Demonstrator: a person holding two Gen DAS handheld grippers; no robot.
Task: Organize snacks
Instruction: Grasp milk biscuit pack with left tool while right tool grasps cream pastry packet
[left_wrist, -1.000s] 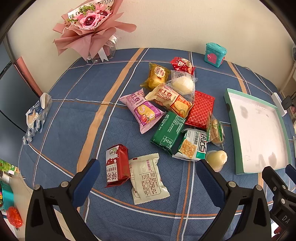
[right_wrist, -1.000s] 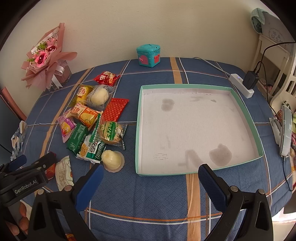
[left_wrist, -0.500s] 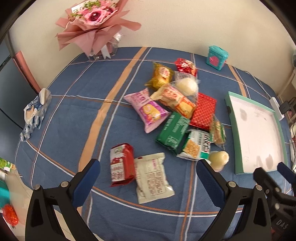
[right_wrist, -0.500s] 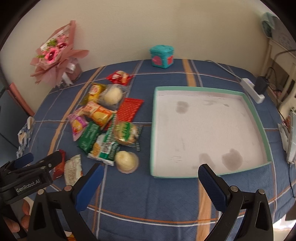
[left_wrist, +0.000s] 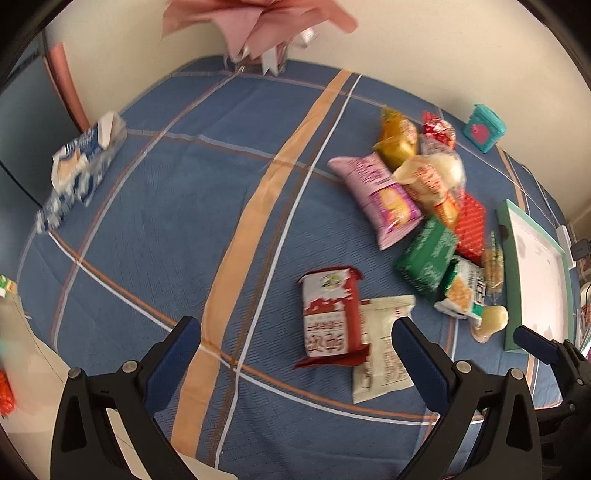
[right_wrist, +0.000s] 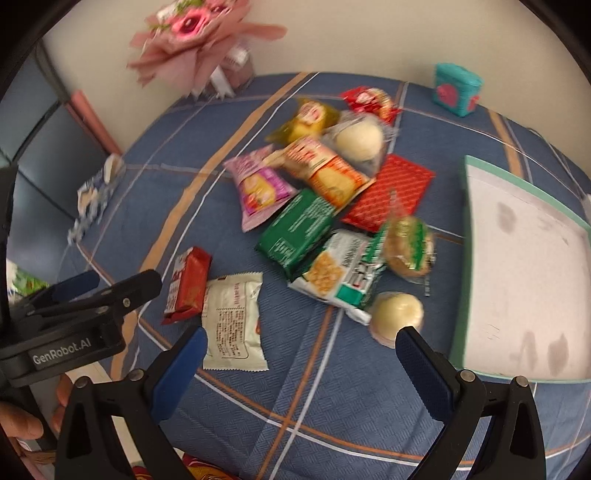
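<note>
We hold both grippers spread and empty above the near table edge: the left gripper faces the red packet, and the right gripper sits nearer the snacks heaped beside the empty tray, likely their destination.

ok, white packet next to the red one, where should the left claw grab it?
Grip the white packet across its width at the near, free end, coming from above. It lies flat, and the red packet overlaps its far left edge, so stay clear of that side.
</note>
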